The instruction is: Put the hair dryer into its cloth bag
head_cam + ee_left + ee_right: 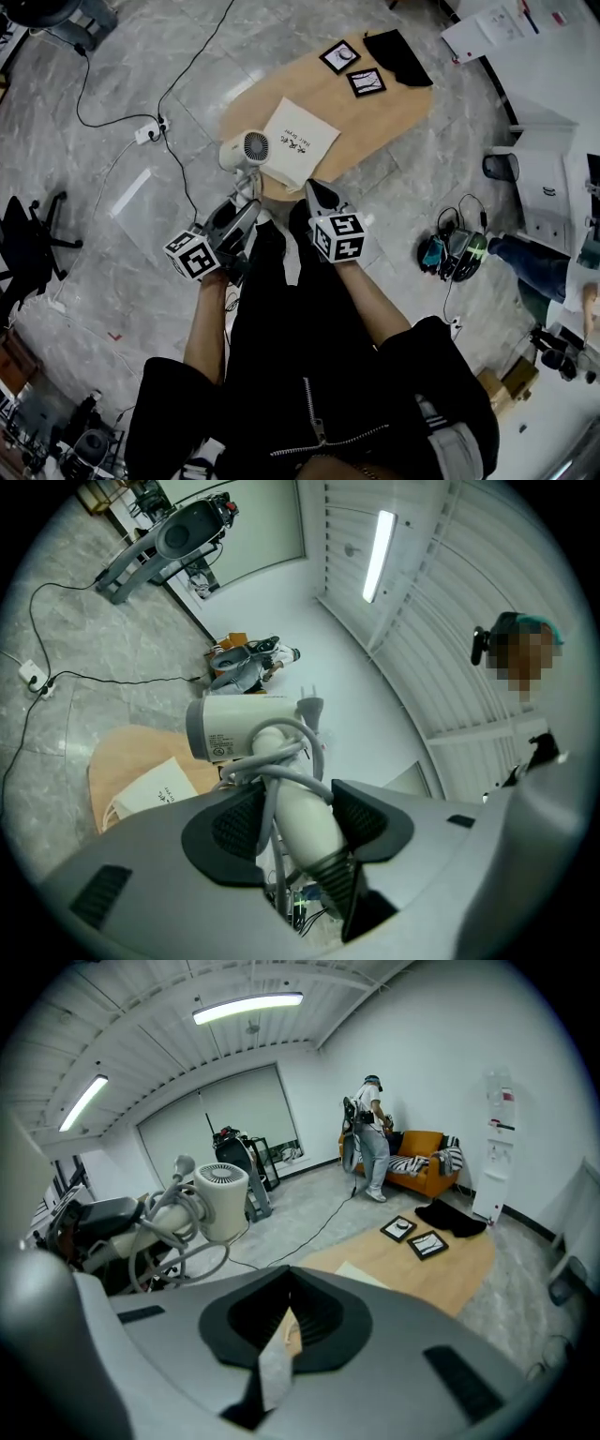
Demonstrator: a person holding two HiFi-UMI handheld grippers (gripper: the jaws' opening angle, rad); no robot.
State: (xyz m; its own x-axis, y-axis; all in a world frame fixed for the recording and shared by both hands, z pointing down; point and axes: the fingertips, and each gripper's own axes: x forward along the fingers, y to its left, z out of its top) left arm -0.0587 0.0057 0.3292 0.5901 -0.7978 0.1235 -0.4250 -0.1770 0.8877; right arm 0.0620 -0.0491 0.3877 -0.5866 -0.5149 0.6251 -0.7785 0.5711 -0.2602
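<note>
Grips the stiff, smooth hair dryer (246, 726) by its cord-wrapped handle in the half-spread left hand-held gripper (298, 819), at 9 o'clock of the limp cloth bag (300, 141), and pinches seemingly that bag's thin edge in the closed right hand-held gripper (281, 1326).

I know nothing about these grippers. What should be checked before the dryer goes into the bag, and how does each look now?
1. Dryer grip: the left gripper clamps the hair dryer by its handle: ok.
2. Cord: the cord is looped round the handle: ok.
3. Bag grip: the right gripper is shut on a pale strip, perhaps the bag's edge: cannot tell.
4. Bag mouth: the cloth bag lies flat on the table: not ok.
</note>
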